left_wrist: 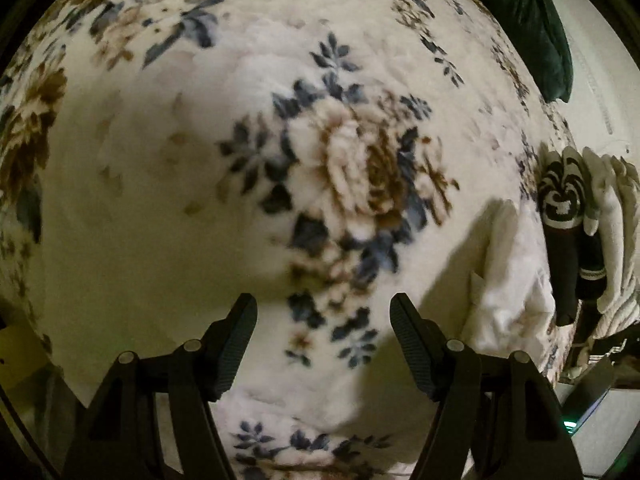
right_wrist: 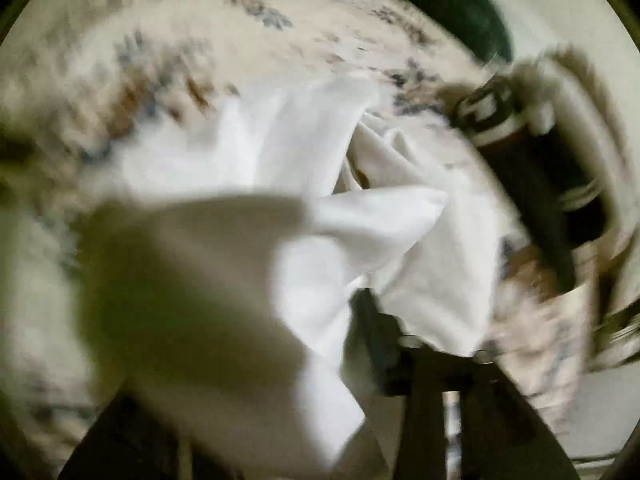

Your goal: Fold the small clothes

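Observation:
A white cloth [right_wrist: 320, 216] hangs rumpled in front of the right wrist camera and drapes over my right gripper [right_wrist: 340, 320]. It hides most of the fingers, and the view is blurred. The gripper looks shut on the cloth. The same white cloth [left_wrist: 508, 280] shows at the right of the left wrist view, lying on the floral blanket [left_wrist: 200, 160]. My left gripper [left_wrist: 323, 320] is open and empty above the blanket, left of the cloth.
A pile of small clothes, black-and-white striped socks [left_wrist: 560, 196] and white pieces [left_wrist: 616, 216], lies at the blanket's right edge; it also shows in the right wrist view [right_wrist: 520, 140]. A dark green cushion [left_wrist: 536, 24] sits at the far right.

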`<action>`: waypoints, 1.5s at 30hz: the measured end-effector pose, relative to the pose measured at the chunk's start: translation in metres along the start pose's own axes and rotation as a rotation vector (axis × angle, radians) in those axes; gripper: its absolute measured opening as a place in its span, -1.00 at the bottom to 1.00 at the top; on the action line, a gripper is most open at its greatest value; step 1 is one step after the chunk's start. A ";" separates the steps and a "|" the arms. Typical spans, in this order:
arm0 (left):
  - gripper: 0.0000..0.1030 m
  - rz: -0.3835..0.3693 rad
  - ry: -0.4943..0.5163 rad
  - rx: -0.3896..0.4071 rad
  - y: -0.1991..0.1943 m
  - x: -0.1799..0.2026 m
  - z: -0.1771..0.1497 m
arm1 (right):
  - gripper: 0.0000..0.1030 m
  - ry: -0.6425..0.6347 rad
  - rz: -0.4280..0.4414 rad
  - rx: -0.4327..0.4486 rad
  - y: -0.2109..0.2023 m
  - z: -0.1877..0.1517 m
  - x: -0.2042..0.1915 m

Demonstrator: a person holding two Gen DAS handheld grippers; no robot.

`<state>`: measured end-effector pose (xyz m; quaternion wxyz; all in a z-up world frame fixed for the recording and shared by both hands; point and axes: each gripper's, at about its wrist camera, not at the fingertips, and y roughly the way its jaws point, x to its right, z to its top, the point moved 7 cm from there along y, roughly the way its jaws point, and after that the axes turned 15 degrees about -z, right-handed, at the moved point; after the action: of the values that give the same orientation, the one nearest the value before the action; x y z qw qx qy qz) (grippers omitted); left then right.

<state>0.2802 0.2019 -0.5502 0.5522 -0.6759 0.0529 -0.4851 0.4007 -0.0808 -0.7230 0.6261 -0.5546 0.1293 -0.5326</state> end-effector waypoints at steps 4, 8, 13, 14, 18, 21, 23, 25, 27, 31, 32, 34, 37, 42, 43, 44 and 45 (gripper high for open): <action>0.30 -0.039 0.000 -0.015 0.006 0.014 -0.006 | 0.24 0.131 0.429 -0.031 -0.036 -0.002 0.013; 0.30 -0.070 0.030 -0.018 0.008 0.038 -0.008 | 0.24 0.351 0.537 -0.078 -0.042 -0.012 0.064; 0.30 -0.201 0.067 -0.040 0.017 0.096 -0.016 | 0.24 0.673 0.594 -0.173 -0.008 -0.014 0.135; 0.30 -0.225 0.076 -0.053 0.021 0.107 -0.017 | 0.24 0.733 0.622 -0.174 -0.003 -0.014 0.149; 0.30 -0.245 0.150 -0.108 0.041 0.142 -0.027 | 0.24 0.820 0.618 -0.181 -0.002 -0.019 0.175; 0.30 -0.189 0.142 -0.130 0.045 0.133 -0.035 | 0.24 0.739 0.532 -0.169 -0.008 -0.026 0.170; 0.30 -0.122 0.123 -0.116 0.038 0.114 -0.038 | 0.24 0.480 0.377 -0.101 -0.027 -0.023 0.141; 0.30 0.001 0.120 -0.102 0.028 0.078 -0.041 | 0.24 0.208 0.245 -0.021 -0.041 -0.015 0.102; 0.30 0.093 0.109 -0.111 0.020 0.046 -0.046 | 0.24 -0.141 0.129 0.102 -0.058 -0.024 0.040; 0.30 0.214 0.054 -0.115 0.004 -0.015 -0.055 | 0.24 -0.585 -0.066 0.325 -0.065 -0.055 -0.044; 0.30 0.224 0.044 -0.111 0.001 -0.023 -0.057 | 0.24 -0.633 -0.104 0.355 -0.062 -0.058 -0.055; 0.30 0.234 0.023 -0.097 -0.005 -0.033 -0.058 | 0.24 -0.671 -0.172 0.390 -0.053 -0.058 -0.067; 0.30 0.216 -0.002 -0.071 -0.011 -0.033 -0.059 | 0.24 -0.597 -0.234 0.388 -0.043 -0.038 -0.060; 0.30 0.176 0.007 -0.056 -0.011 -0.018 -0.063 | 0.20 -0.486 -0.222 0.321 -0.038 -0.010 -0.048; 0.30 0.167 0.009 -0.054 -0.010 -0.013 -0.064 | 0.02 -0.488 -0.218 0.317 -0.034 -0.008 -0.050; 0.30 0.159 0.010 -0.051 -0.010 -0.009 -0.064 | -0.11 -0.482 -0.211 0.313 -0.032 -0.004 -0.051; 0.30 0.153 0.012 -0.047 -0.011 -0.006 -0.065 | -0.32 -0.453 -0.191 0.305 -0.030 0.000 -0.050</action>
<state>0.2257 0.1645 -0.5506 0.5713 -0.6797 0.1192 -0.4443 0.3652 -0.0351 -0.7192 0.6622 -0.5685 -0.1485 -0.4650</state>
